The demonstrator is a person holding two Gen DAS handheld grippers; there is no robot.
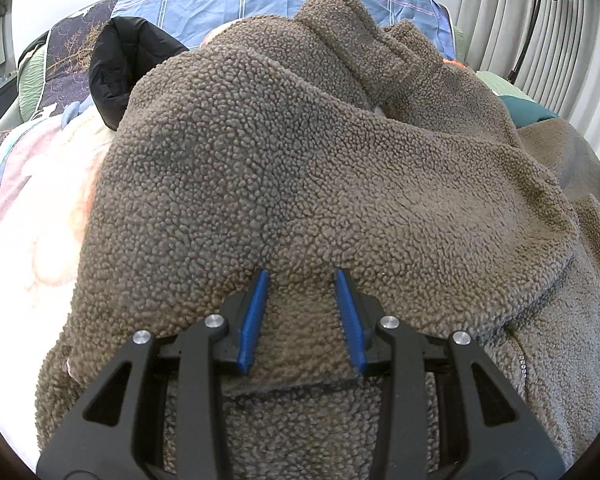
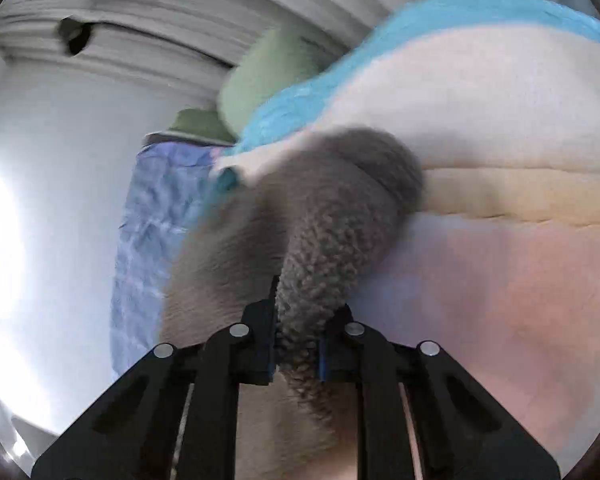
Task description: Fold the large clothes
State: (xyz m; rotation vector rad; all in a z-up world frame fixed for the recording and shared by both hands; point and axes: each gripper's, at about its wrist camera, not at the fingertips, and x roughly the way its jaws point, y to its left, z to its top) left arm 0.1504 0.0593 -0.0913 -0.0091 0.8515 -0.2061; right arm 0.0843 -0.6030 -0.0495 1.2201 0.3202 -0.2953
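Observation:
A large brown fleece jacket [image 1: 300,152] lies bunched on the bed and fills most of the left wrist view. My left gripper [image 1: 302,276] is open, its blue pads [image 1: 256,316] resting on the fleece with nothing pinched between them. My right gripper [image 2: 298,304] is shut on a thick roll of the same brown fleece [image 2: 320,248], which hangs lifted above the bed. The right wrist view is tilted and blurred.
A pastel blanket [image 1: 32,220] covers the bed under the jacket and also shows in the right wrist view [image 2: 500,128]. A black puffer garment [image 1: 120,68] and a blue plaid sheet [image 1: 228,0] lie behind. Curtains [image 1: 508,20] and a floor lamp [image 1: 540,0] stand at right.

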